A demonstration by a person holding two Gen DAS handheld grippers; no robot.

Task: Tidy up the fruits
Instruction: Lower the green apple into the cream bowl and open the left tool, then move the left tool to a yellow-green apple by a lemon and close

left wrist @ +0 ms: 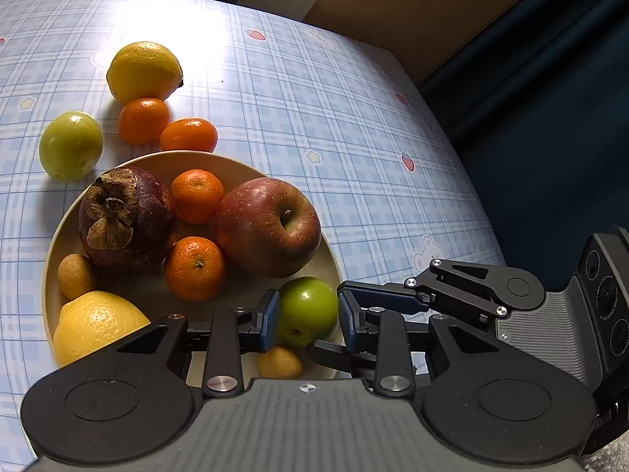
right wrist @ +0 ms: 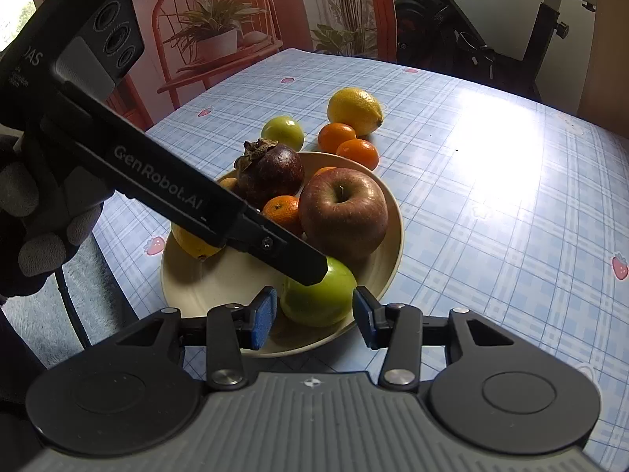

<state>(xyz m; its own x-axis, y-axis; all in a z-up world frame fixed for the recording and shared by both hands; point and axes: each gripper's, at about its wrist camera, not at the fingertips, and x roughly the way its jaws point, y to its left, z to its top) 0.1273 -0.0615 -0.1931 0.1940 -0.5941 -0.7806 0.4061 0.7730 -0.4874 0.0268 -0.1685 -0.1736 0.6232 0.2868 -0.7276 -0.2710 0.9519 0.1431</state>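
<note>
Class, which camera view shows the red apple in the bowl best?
The left wrist view: the red apple shows whole and unobstructed. In the right wrist view, the left claw crosses its lower left edge.

Past my reach, a red chair (right wrist: 212, 35) stands at the table's far edge with a potted plant (right wrist: 216, 33) on its seat. An exercise bike (right wrist: 511, 19) stands farther right. The checked tablecloth (left wrist: 314, 118) carries small strawberry prints (left wrist: 408, 162). A dark curtain (left wrist: 550, 98) hangs beside the table.
</note>
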